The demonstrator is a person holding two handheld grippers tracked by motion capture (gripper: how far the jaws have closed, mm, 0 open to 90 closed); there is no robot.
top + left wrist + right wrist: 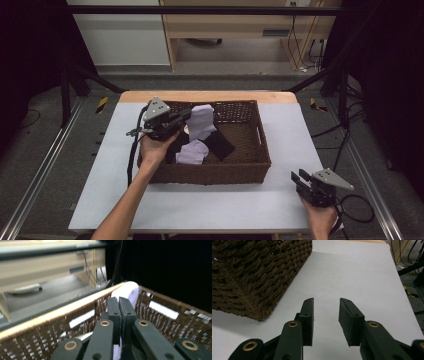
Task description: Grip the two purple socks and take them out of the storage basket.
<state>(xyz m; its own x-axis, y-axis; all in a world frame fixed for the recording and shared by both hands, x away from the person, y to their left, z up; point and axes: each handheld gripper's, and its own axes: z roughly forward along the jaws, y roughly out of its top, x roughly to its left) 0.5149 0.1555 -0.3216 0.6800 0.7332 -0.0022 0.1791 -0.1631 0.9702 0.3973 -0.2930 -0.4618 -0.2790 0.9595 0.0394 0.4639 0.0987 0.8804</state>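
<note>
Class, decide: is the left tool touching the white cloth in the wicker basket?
Touching. In the left gripper view the left tool has its jaws shut on the white cloth, which shows above and below them, over the wicker basket.

My right gripper (326, 315) low over white table top (352, 272), jaws parted, clear gap between black pads, nothing between them. Dark brown woven basket (257, 272) at upper left, its near corner just beyond my left jaw, casting shadow on table. Table's far edge at top; cables (404, 255) and floor past right edge.
</note>
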